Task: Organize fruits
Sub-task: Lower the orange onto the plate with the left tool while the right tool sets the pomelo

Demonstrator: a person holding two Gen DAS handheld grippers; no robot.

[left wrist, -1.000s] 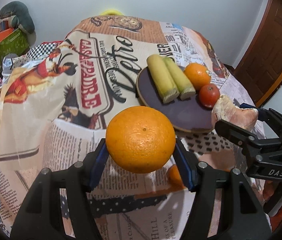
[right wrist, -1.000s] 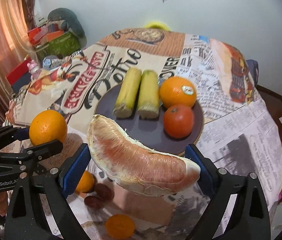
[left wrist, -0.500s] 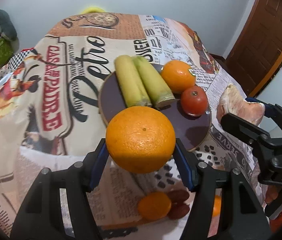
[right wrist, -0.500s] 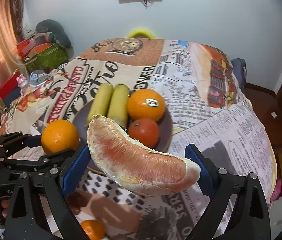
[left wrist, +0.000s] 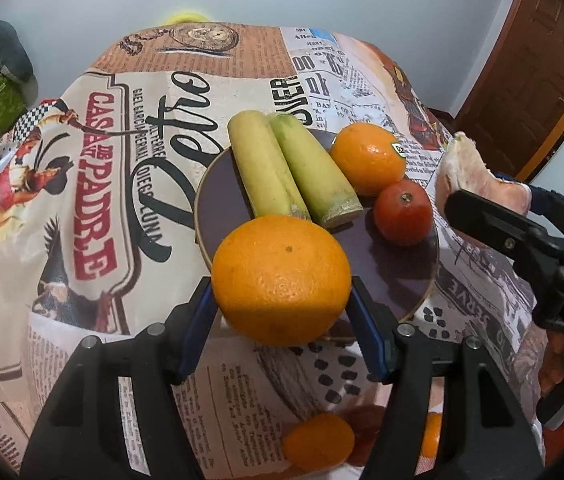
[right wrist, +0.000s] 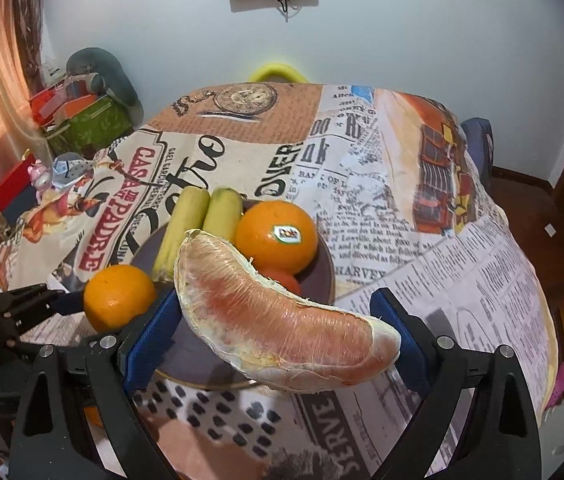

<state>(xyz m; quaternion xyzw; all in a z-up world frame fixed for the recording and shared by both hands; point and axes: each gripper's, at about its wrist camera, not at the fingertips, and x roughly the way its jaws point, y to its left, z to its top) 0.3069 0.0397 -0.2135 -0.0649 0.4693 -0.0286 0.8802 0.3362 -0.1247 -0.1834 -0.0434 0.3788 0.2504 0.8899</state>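
Left gripper [left wrist: 282, 312]: clamped on large orange [left wrist: 281, 280], held above near rim of dark plate [left wrist: 218, 200]. Right gripper [right wrist: 274, 336]: clamped on peeled pomelo segment [right wrist: 282, 316], just right of same plate. Ahead on plate: two bananas [left wrist: 289, 172], stickered orange [right wrist: 276, 236], tomato [left wrist: 403, 212].

Black two-finger grippers [left wrist: 282, 326], blue pads [right wrist: 150, 338], silver screws (white lettering)

Behind the pomelo segment [right wrist: 282, 328] between the right fingers [right wrist: 150, 340], the tomato [right wrist: 282, 280] is mostly hidden — beneath the left fingers [left wrist: 198, 328], a small orange fruit [left wrist: 317, 440] is blurred.
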